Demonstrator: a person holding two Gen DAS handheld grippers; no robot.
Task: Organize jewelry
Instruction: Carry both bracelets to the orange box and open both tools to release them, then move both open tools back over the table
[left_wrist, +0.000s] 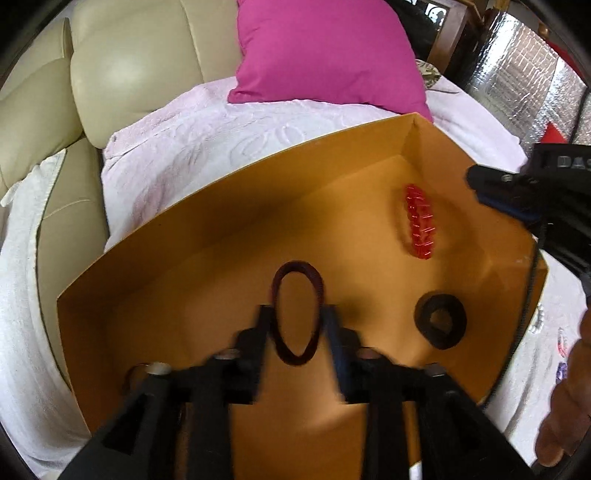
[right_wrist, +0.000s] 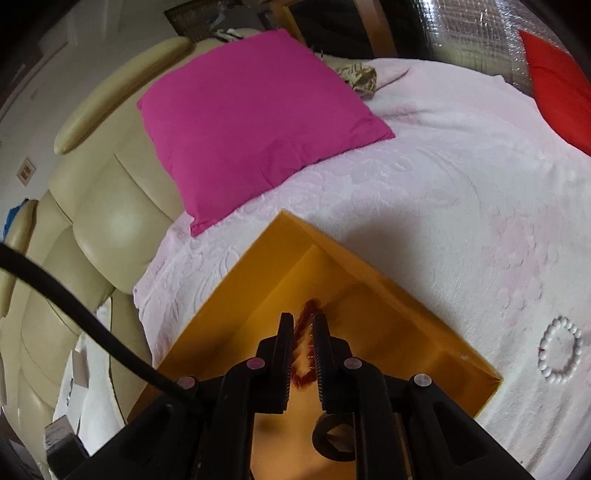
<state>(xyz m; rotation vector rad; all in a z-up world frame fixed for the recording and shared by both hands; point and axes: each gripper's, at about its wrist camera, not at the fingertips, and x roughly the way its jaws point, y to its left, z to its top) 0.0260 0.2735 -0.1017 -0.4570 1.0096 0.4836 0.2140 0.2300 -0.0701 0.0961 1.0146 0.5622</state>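
**Orange box, three pieces inside, both grippers over it**

Orange card forms the open box (left_wrist: 221, 206), which sits on a pale pink blanket (right_wrist: 443, 184) spread over a cream leather sofa (left_wrist: 122, 74). A dark maroon ring (left_wrist: 297, 314), squeezed into an oval, lies between the fingers of the left gripper (left_wrist: 297, 314); its long axis runs near to far, along the fingers. The fingers are spread with the ring between them, and motion blur hides whether they press on it or stand apart from it.

To the right and farther off, a red beaded bracelet (left_wrist: 419, 225) lies on the box floor, its long axis also running near to far, slightly slanted. In the right wrist view it shows in the narrow gap of the right gripper (right_wrist: 303, 328), whose fingers are nearly together but parted; whether they touch the beads cannot be told. A black ring (left_wrist: 441, 319) lies flat near the box's right wall.

A magenta cushion (right_wrist: 251, 118) rests beyond the box, a red cushion (right_wrist: 557, 92) at the far right, and a white bead bracelet (right_wrist: 559, 349) lies on the blanket right of the box.
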